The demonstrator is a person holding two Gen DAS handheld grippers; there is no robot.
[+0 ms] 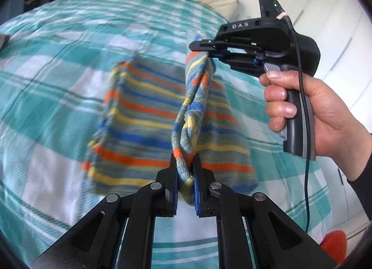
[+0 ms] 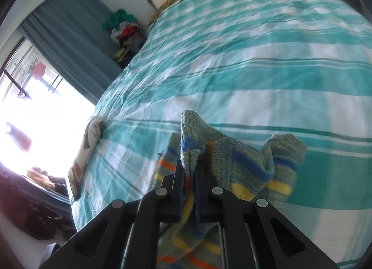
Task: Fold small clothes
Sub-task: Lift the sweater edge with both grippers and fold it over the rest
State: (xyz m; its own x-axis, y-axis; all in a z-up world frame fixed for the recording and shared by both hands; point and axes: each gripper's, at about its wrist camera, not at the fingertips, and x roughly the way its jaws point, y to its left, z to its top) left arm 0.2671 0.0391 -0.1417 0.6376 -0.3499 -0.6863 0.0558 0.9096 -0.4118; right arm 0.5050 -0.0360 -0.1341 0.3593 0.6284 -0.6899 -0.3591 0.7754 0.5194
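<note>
- Presently, a striped knit garment [image 1: 144, 129] is held up above the bed [image 1: 58, 82], carried by both tongs.
- In the left wrist view, the left tongs [image 1: 185, 171] are pressed together on a twisted edge of the garment, with knit bunched between the pads.
- At the far end of that twisted edge, the right tongs [image 1: 210, 53] are seen pinching the garment, a hand [image 1: 309, 110] being wrapped round their grip.
- Between the two pinches the edge is drawn into a rope-like band, and the rest of the garment hangs below it, blurred.
- In the right wrist view, the right tongs [image 2: 190, 176] are closed on a fold of the same garment [image 2: 244, 164], part of which is bunched to their right.
- The bed is covered by a teal and white checked sheet [image 2: 255, 59].
- A curtain [image 2: 69, 43] and a bright window [image 2: 34, 106] are seen at the left of the right wrist view.
</note>
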